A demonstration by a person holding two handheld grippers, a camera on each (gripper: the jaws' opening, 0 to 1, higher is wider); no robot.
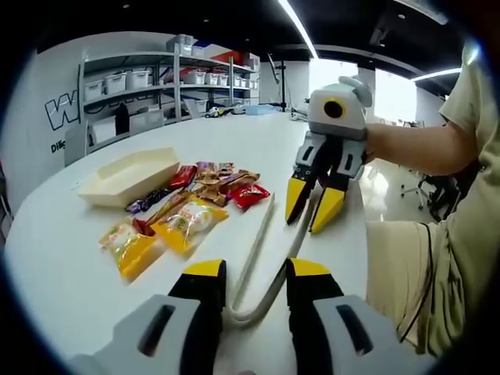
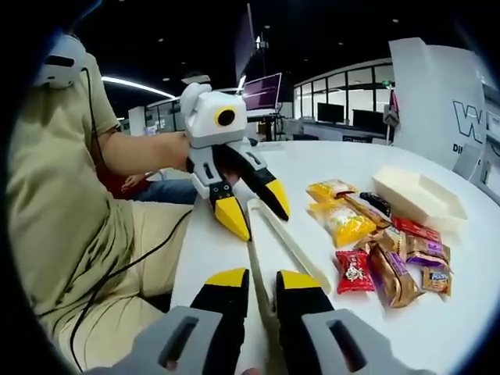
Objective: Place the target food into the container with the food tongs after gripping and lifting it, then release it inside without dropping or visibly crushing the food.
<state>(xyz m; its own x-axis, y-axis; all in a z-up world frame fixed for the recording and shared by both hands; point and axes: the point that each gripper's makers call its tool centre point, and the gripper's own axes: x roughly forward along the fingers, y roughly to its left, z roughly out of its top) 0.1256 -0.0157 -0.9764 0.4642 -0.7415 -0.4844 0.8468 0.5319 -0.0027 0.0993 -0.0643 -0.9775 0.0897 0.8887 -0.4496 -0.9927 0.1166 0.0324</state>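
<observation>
The left gripper [image 1: 251, 285] is closed on the bend of the cream food tongs [image 1: 258, 242], whose 2 arms lie along the white tabletop [image 1: 70, 273]. The right gripper [image 1: 315, 207] hovers open over 1 arm. Snack packets [image 1: 187, 223] lie mid-table beside the cream container [image 1: 129, 176].

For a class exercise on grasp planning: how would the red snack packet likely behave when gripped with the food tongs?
The red snack packet looks small and flat, so probably light. Its glossy wrapper may slip between the food tongs. It lies against other packets, so lifting could nudge them.
</observation>
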